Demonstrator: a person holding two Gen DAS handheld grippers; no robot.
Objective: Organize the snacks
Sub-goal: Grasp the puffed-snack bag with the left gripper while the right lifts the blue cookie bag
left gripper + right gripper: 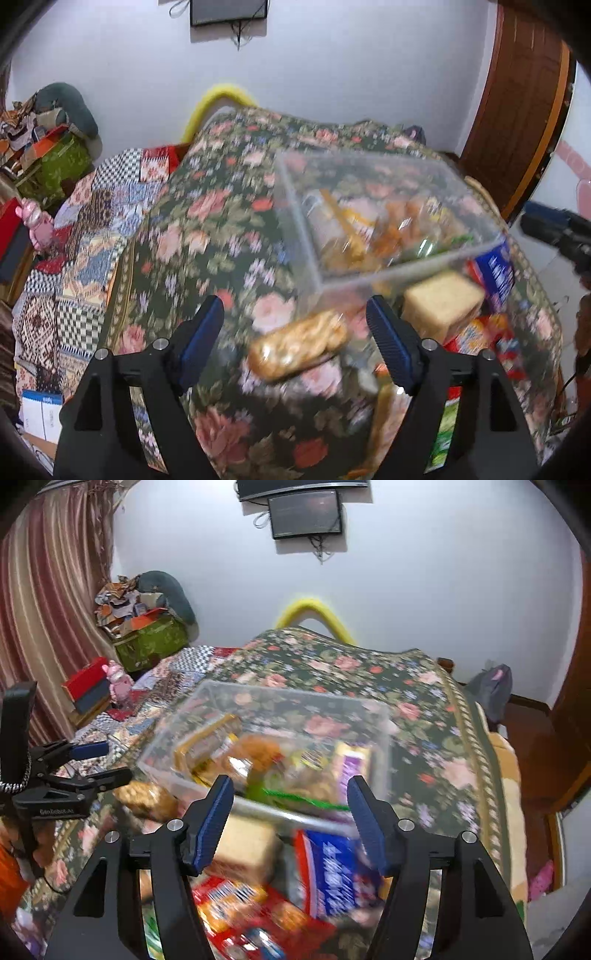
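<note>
I had both claws spread wide and holding nothing. My left claw (295, 325) framed a cracker pack (299, 343) at lower centre of its view. My right claw (290, 805) hung over the blue pack (332, 871) and red pack (255, 912); the clear bin (266, 738), holding snacks, sat mid-frame on the floral cloth (406, 686).

The floral bedspread (192, 236) lies bare along its left edge. Toward its right edge, the clear bin (388, 206) and loose snack packets (258, 897) crowd the near corner.
</note>
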